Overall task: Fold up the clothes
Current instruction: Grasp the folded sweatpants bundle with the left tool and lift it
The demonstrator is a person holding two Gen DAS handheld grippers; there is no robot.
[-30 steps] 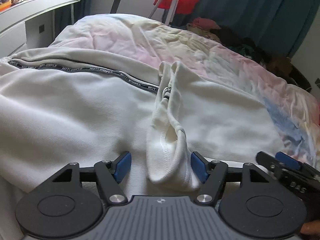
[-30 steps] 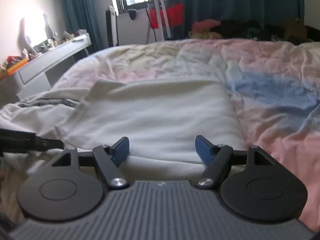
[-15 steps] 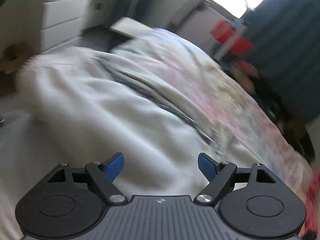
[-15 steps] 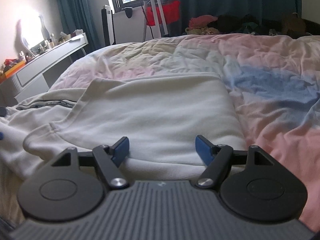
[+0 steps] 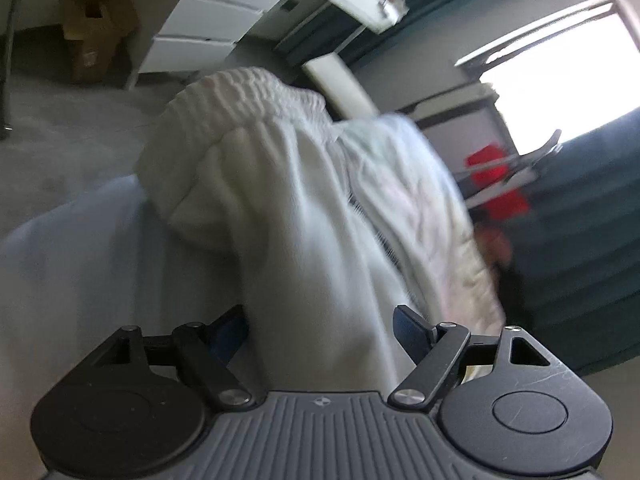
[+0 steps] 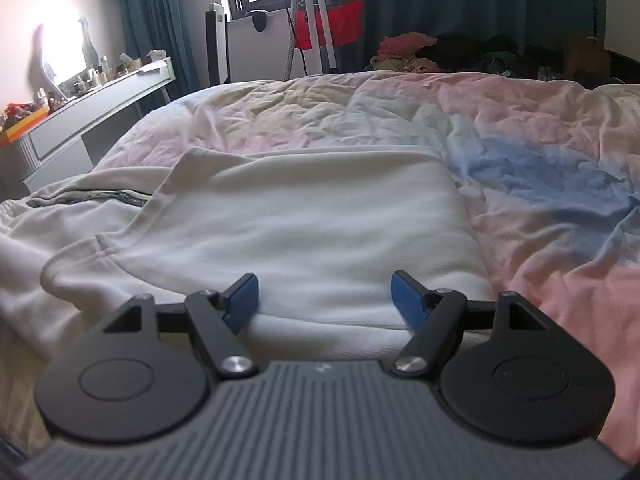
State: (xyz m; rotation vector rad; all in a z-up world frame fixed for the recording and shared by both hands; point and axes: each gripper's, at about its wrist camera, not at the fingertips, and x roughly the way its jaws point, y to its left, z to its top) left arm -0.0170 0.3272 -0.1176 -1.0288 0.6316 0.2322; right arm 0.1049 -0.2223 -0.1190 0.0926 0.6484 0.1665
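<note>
white pants on the bed, both grippers wide

in the left view my left gripper (image 5: 320, 330) is tilted, so the room leans. its blue pads stand wide apart, and its jaws have just been closing a little. white cloth fills the gap between them, but i cannot tell if the pads press on it. the white pants (image 5: 288, 200) run up the middle of the frame to a bunched waistband (image 5: 248, 92) at the upper middle.

in the right view my right gripper (image 6: 324, 300) is spread wide, low in the frame, over the folded white cloth (image 6: 304, 232). it pinches nothing. the pink and blue bed cover (image 6: 540, 152) lies behind and to the right.
</note>
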